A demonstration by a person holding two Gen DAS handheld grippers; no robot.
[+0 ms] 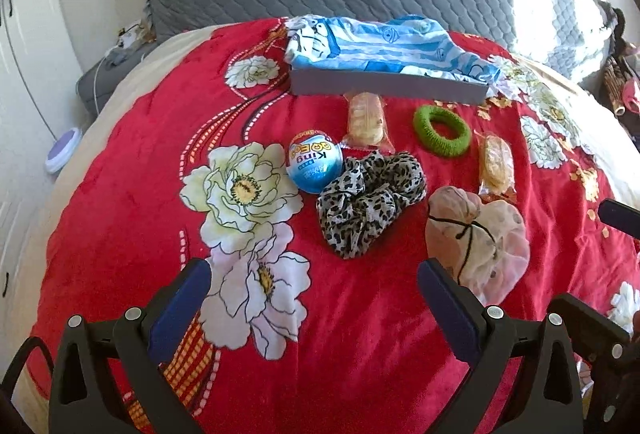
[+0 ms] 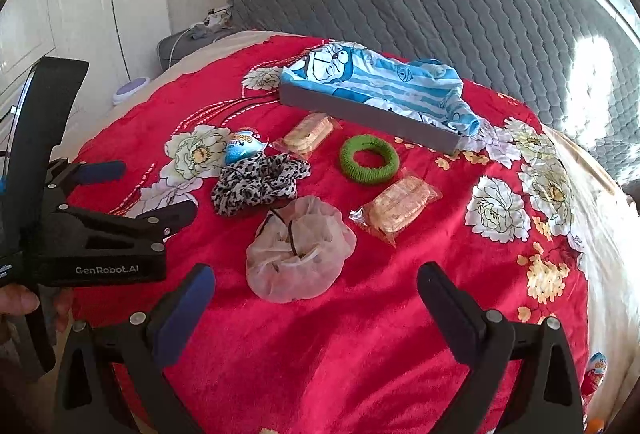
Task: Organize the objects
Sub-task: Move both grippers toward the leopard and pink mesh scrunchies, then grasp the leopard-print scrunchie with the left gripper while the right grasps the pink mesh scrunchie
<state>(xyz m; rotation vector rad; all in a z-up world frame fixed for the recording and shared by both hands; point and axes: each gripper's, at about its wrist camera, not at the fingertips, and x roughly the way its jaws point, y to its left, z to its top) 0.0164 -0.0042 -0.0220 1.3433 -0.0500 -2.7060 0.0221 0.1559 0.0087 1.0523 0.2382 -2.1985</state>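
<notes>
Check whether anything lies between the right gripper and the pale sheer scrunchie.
Nothing visible does. The right gripper is open, and the pale sheer scrunchie lies just ahead of its fingers on bare red blanket. The leopard scrunchie lies beyond it.

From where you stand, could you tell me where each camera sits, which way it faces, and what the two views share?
Left wrist: on the left gripper, facing across the red blanket to the grey box; its own open fingers show.
Right wrist: on the right gripper, further right, facing likewise; open fingers, plus the left gripper and a hand.
Shared: leopard scrunchie, green ring.
</notes>
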